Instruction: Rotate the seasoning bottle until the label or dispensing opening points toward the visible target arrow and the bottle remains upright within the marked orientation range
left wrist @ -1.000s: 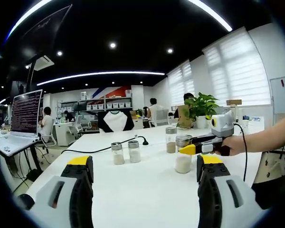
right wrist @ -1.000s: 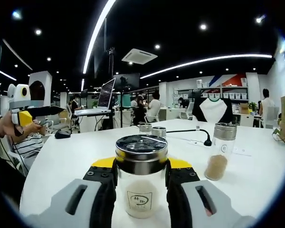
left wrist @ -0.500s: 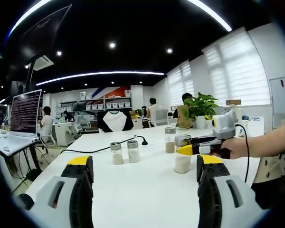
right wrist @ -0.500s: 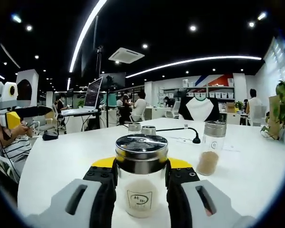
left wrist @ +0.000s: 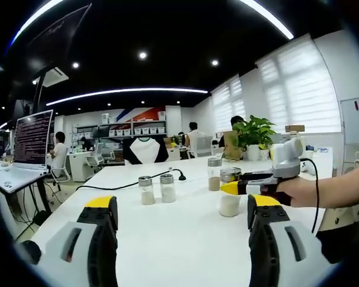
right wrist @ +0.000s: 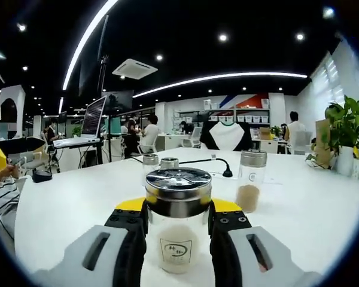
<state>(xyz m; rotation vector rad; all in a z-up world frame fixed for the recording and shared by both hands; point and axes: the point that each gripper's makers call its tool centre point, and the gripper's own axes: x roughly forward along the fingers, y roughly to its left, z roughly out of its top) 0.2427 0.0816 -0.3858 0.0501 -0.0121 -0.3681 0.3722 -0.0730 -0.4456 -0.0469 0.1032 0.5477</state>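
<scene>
In the right gripper view, the right gripper [right wrist: 178, 230] has its two jaws closed against the sides of the seasoning bottle [right wrist: 178, 218], which stands upright on the white table [right wrist: 311, 221]. The bottle sits squarely between the jaws, its glass body pinched just below the metal lid [right wrist: 178, 182]. Pale powder fills its lower part, and a small square label [right wrist: 175, 250] faces the camera.

Farther back on the table stand a taller jar of brown powder [right wrist: 249, 180] to the right and two small shakers [right wrist: 160, 162] side by side behind the lid, with a black cable [right wrist: 203, 162] running past them.

In the left gripper view, the left gripper [left wrist: 182, 209] hovers over the table with its jaws wide apart and nothing between them. The same bottle [left wrist: 230, 192] shows ahead and to the right, well apart from these jaws, gripped by the right gripper [left wrist: 236, 188] held in a person's hand [left wrist: 293, 190]. An open laptop [left wrist: 30, 143] stands at the left.
</scene>
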